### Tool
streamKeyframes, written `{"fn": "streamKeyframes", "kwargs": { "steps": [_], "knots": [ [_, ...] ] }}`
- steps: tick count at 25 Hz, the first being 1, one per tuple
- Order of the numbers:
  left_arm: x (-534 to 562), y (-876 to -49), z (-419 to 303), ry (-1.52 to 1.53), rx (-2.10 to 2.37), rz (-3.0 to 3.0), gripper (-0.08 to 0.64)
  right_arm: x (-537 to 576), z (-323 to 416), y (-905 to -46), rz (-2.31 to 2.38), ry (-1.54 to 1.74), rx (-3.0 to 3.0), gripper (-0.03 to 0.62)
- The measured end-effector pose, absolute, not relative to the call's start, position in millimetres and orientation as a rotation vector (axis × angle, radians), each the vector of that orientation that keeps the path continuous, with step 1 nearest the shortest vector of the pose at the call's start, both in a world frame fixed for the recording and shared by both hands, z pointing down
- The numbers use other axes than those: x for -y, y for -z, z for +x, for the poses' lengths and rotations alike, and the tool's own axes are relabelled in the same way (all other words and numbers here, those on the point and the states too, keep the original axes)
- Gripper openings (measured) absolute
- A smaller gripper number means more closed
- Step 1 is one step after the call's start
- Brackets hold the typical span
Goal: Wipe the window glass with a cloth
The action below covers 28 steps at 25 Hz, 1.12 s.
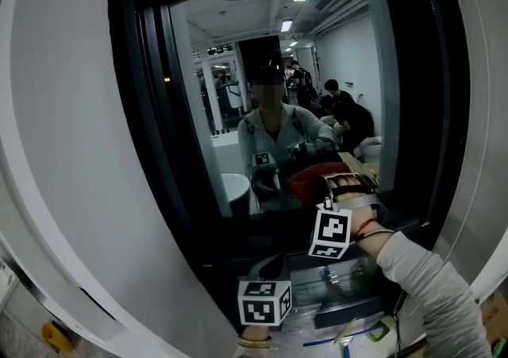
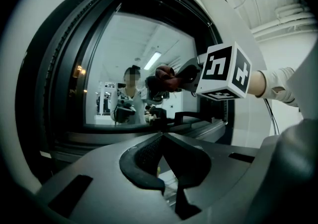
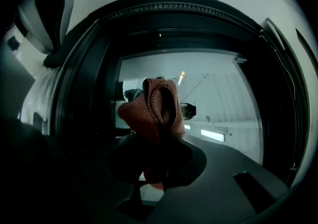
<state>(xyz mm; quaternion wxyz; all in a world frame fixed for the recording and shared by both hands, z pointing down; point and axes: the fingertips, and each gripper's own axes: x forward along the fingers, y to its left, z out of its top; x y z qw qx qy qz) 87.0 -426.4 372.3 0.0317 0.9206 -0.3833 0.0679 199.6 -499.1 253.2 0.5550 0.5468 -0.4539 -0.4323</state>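
Note:
The window glass (image 1: 238,39) sits in a thick black frame and mirrors a lit room with people in it. My right gripper (image 1: 337,186) is shut on a bunched red cloth (image 1: 313,182) held at the lower part of the pane, near its right side. In the right gripper view the cloth (image 3: 156,106) sticks up out of the right gripper (image 3: 159,133) in front of the glass (image 3: 213,94). My left gripper (image 1: 266,281) hangs lower, below the sill, and its jaws meet with nothing between them (image 2: 161,138). From there the cloth (image 2: 166,80) shows up by the pane.
The black window frame (image 1: 135,110) runs round the pane, with white wall (image 1: 55,150) to its left. Below the sill lie clear bags and dark boxes (image 1: 341,301). A yellow object (image 1: 55,336) sits at the bottom left.

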Motion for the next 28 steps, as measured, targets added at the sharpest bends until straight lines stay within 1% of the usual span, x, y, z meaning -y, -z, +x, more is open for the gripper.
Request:
{"fn": "streamKeyframes", "kwargs": {
  "steps": [7,14,20,28],
  "knots": [
    [424,-371,98,-0.209,1.164,2.846,0.005,498,199,-273,1.273,0.994,1.118,0.051],
    [423,-369,115,-0.209,1.143,2.856,0.005,485,208,-244,1.310,1.062,1.130,0.051],
    [422,-368,133,-0.210,1.117,2.871,0.005,464,241,-174,1.413,1.119,1.079,0.051],
    [425,-371,151,-0.215,1.104,2.876,0.005,427,331,-22,1.619,1.181,0.834,0.051]
  ]
}}
